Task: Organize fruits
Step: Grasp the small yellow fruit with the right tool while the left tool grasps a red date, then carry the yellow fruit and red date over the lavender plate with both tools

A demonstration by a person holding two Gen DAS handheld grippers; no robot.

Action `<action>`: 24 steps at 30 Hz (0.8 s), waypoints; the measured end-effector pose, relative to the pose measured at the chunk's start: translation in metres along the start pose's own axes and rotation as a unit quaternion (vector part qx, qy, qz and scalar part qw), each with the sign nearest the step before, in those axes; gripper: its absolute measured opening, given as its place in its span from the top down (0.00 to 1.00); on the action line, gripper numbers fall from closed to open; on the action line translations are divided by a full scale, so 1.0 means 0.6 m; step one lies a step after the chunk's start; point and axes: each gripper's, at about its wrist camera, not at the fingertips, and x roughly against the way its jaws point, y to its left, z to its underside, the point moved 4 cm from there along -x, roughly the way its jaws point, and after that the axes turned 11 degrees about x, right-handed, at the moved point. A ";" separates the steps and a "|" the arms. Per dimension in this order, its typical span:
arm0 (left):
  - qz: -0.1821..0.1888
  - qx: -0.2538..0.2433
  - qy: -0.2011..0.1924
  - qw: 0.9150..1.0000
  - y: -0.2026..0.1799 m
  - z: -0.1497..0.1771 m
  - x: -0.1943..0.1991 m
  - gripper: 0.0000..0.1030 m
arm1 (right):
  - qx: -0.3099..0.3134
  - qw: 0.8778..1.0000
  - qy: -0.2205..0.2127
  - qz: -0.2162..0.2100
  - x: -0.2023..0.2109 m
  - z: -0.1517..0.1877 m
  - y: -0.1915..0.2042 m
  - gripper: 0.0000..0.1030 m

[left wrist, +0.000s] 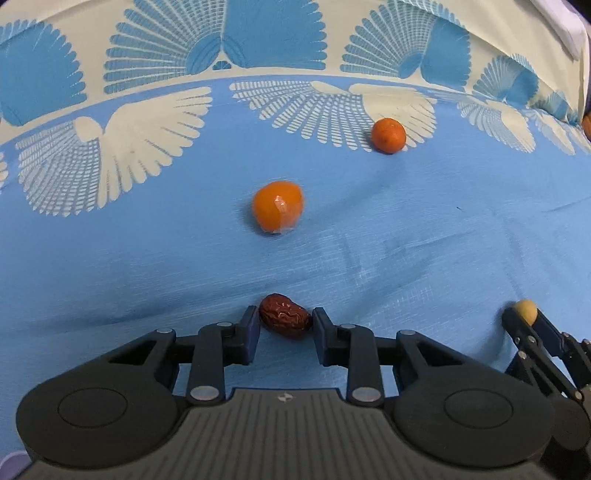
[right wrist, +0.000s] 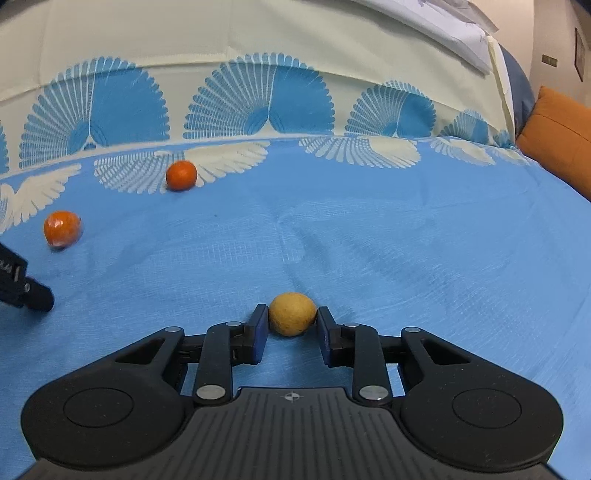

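Observation:
My left gripper (left wrist: pixel 285 320) is closed on a wrinkled red date (left wrist: pixel 284 320), its fingers touching both ends, low over the blue cloth. My right gripper (right wrist: pixel 291 318) is closed on a round yellow-brown fruit (right wrist: pixel 292 314), also at cloth level; it shows at the right edge of the left wrist view (left wrist: pixel 526 312). Two oranges lie ahead on the cloth: a nearer one in clear wrap (left wrist: pixel 277 212), also in the right wrist view (right wrist: pixel 61 228), and a farther one (left wrist: pixel 388 135), also seen from the right (right wrist: pixel 181 175).
The blue and cream patterned cloth (left wrist: pixel 406 258) covers a soft bed-like surface. An orange cushion (right wrist: pixel 561 140) sits at the far right. White bedding (right wrist: pixel 443 33) lies behind. Another orange object (left wrist: pixel 587 125) peeks in at the right edge.

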 end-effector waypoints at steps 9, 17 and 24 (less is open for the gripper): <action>-0.015 -0.018 -0.045 0.999 0.049 0.042 0.178 0.67 | 0.013 0.999 -0.049 -0.020 0.130 -0.027 0.005 0.72; -0.034 -0.010 -0.073 0.997 0.138 0.147 0.380 0.67 | 0.037 0.990 -0.055 -0.128 0.365 0.011 0.035 0.72; -0.027 0.020 -0.095 0.995 0.191 0.239 0.507 0.67 | 0.067 0.980 -0.093 -0.162 0.510 0.024 0.065 0.72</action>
